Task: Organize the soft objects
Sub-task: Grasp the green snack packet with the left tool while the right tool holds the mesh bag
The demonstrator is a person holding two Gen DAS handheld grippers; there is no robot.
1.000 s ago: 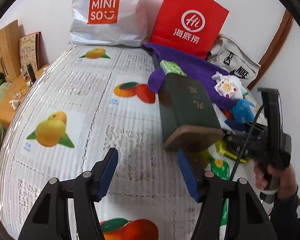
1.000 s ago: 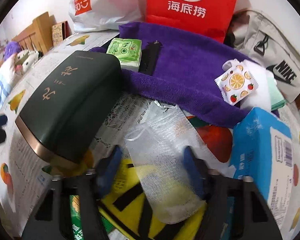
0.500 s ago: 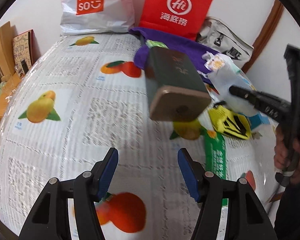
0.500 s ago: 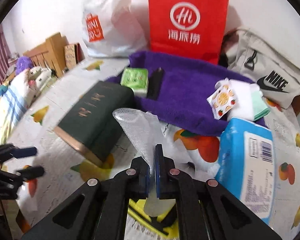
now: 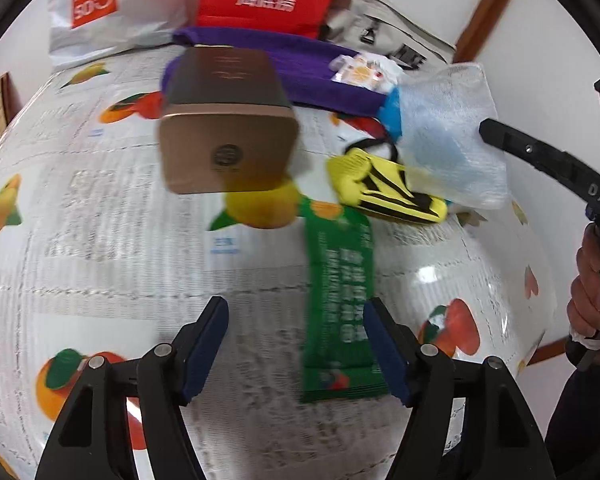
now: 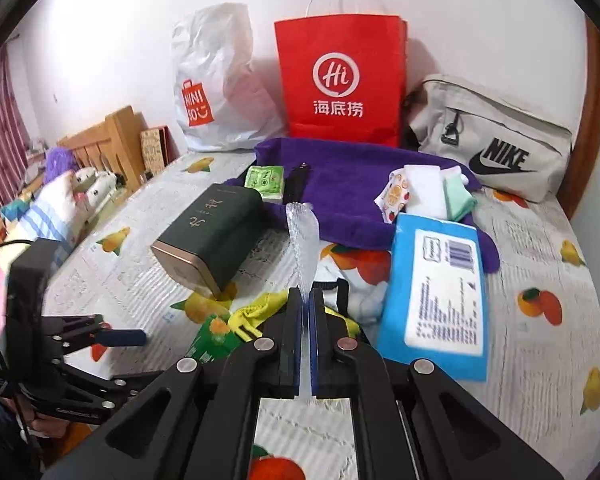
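On the table (image 6: 540, 248), the tin (image 6: 212, 236) lies left of the wipes pack (image 6: 440, 288), the towel (image 6: 352, 188) behind both, and the paper bag (image 6: 340, 76) stands behind the towel against the wall (image 6: 480, 20).

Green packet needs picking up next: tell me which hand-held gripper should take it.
Left. The left hand-held gripper is opening, empty, right over the green packet; the right hand-held gripper is shut on the mesh pouch.

We saw a purple towel (image 6: 352, 184), a red bag (image 6: 340, 80) (white logo), and a fruit-printed white tablecloth (image 6: 540, 272).
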